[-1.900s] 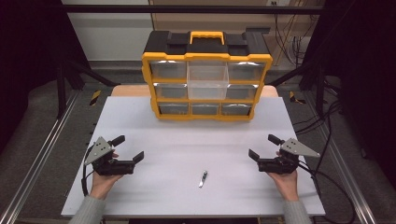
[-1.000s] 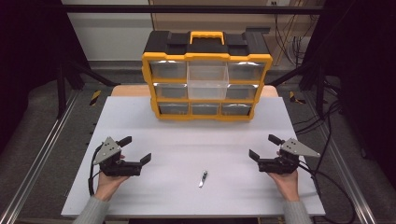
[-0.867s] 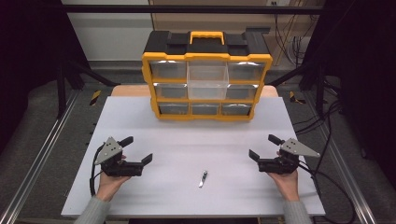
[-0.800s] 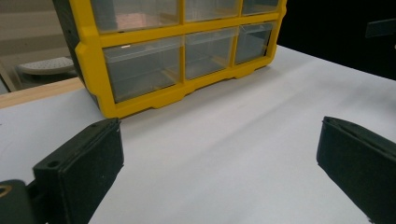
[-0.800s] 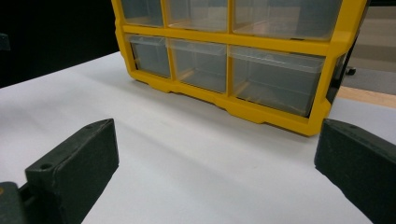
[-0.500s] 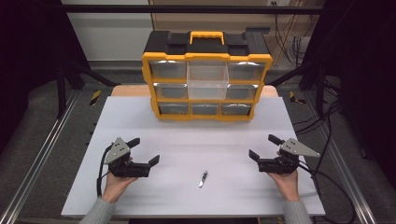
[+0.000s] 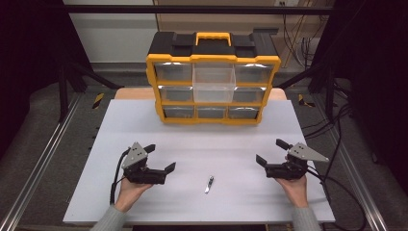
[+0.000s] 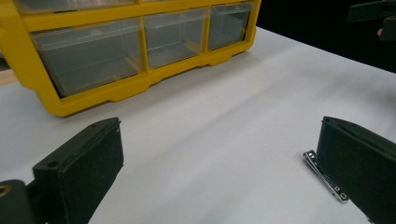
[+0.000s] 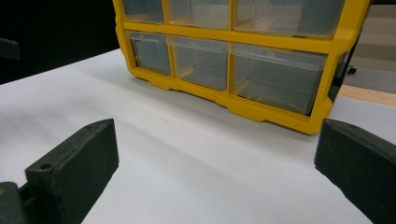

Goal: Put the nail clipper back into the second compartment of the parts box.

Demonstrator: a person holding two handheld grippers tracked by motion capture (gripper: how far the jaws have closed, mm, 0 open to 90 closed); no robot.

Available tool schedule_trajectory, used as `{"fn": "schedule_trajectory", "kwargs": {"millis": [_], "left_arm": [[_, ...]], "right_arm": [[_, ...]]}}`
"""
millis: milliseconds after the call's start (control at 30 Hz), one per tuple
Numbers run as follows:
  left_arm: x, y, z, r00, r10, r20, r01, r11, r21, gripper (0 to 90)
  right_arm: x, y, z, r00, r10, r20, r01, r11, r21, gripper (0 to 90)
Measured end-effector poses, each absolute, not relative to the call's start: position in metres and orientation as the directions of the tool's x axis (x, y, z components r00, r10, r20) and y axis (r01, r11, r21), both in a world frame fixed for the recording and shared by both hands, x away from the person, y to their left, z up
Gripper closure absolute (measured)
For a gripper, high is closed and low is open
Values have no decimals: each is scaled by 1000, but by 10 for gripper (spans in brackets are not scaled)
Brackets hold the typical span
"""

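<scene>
Metal catches the light just ahead of my left gripper: a small nail clipper, or something very like it, though it is too small in the high view for me to be sure. It lies flat on the white table, between my two hands and nearer the front edge. In the left gripper view the nail clipper sits right beside my right-hand jaw, partly hidden behind it, so it is off to one side of the gap and not centred between the jaws. Those jaws stand wide apart with nothing in them.

I judge the piece to be light, stiff and slick, and thin enough to skate across the smooth top if I nudge it. Its long flat sides give the best hold, so I would straddle it across its narrow width, near the middle, and come down low so the pads meet its edges.

My right gripper is well apart from it on the other side, jaws also spread wide and empty.

Beyond all this, at the back of the table, stands the yellow drawer cabinet, its clear drawers shut as far as I can tell.
</scene>
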State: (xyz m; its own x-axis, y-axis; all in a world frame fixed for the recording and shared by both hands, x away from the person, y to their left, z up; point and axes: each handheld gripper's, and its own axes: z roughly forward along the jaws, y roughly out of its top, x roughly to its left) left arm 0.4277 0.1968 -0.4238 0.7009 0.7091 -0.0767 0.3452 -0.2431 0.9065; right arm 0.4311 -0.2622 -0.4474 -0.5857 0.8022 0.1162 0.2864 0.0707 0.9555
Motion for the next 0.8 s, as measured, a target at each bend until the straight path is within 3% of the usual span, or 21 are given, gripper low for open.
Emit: {"fn": "schedule_trajectory", "kwargs": {"millis": [800], "left_arm": [[431,147,-425,749,658,-74,356,-305,883,2]], "right_arm": [[431,-261,-448,-592,797,117,290,75,954,3]]}}
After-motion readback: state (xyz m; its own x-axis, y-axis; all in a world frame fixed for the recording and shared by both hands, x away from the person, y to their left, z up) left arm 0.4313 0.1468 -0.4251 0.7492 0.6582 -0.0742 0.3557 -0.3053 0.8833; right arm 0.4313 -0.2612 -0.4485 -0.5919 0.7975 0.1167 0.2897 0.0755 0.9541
